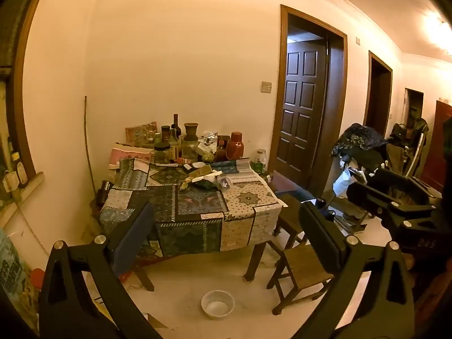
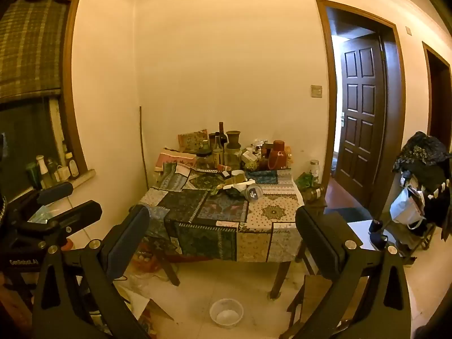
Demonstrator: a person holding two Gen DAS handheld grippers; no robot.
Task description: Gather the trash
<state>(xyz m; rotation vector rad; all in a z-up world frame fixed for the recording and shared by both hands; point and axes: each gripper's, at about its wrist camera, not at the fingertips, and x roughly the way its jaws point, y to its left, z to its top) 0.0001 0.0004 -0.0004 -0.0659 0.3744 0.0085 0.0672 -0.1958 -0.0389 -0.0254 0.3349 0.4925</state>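
Observation:
A table with a patchwork cloth (image 1: 248,200) (image 2: 271,212) stands against the far wall. Loose wrappers and a clear plastic container (image 1: 224,182) (image 2: 252,192) lie near its middle, beside crumpled paper and green scraps (image 1: 203,180) (image 2: 234,188). My left gripper (image 1: 226,231) is open and empty, well short of the table. My right gripper (image 2: 223,231) is open and empty, also short of the table. The right gripper shows at the right edge of the left wrist view (image 1: 395,197); the left gripper shows at the left of the right wrist view (image 2: 56,206).
Bottles, jars and a red thermos (image 1: 234,145) crowd the table's back. A white bowl (image 1: 217,303) (image 2: 226,313) sits on the floor in front. A wooden stool (image 1: 299,271) stands at the table's right. A rack with clothes and bags (image 2: 418,186) is far right.

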